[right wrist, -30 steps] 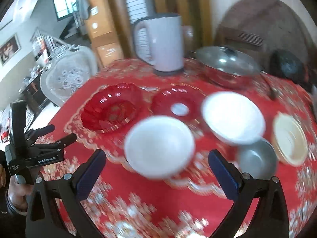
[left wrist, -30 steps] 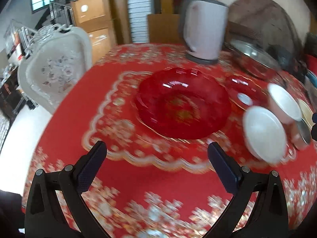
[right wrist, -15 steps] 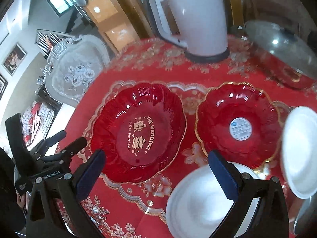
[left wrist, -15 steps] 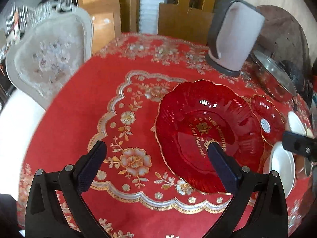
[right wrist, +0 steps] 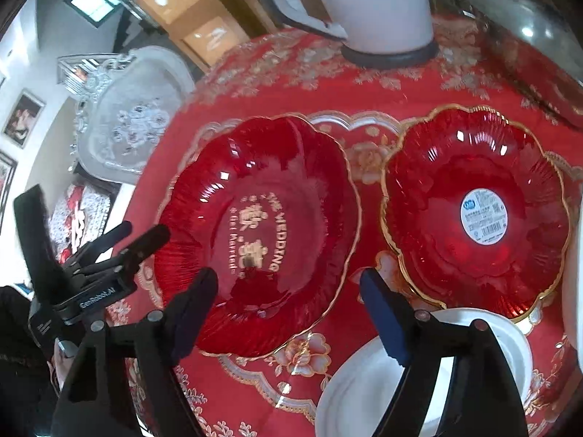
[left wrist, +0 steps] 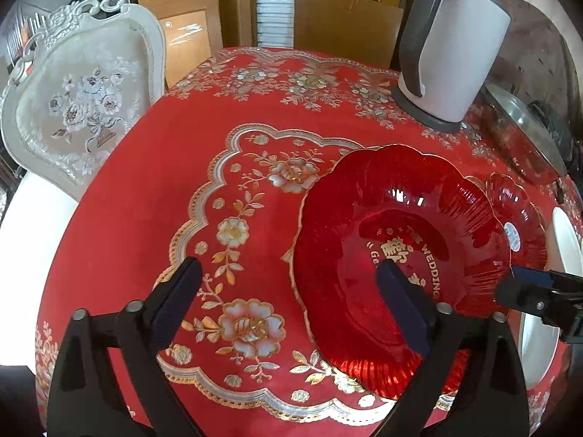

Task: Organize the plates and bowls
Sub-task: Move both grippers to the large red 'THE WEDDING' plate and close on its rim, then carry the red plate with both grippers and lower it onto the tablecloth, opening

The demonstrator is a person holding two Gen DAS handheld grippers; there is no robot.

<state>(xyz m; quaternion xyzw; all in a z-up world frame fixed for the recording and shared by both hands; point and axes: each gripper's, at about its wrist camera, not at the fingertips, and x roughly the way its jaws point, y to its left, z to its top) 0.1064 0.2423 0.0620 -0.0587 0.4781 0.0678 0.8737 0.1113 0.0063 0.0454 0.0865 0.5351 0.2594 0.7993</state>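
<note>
The large red plate (right wrist: 262, 233) lies flat on the surface (left wrist: 153, 189), just beside the smaller red plate (right wrist: 477, 215). Left gripper (left wrist: 291, 306) and right gripper (right wrist: 289, 307) straddle opposite rims, probably for a two-sided lift. Both sets of fingers have just been closing, with nothing clamped yet.

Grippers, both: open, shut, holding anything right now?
Left gripper: open, jaws just been closing, holding nothing, astride the big red plate's left rim.
Right gripper: open, jaws also closing, astride its near rim, nothing gripped.

Ornate cream chair (left wrist: 78, 109) beside the red floral tablecloth (left wrist: 153, 189), wooden cabinets (left wrist: 178, 11) behind, window (right wrist: 93, 0) daylight.
</note>
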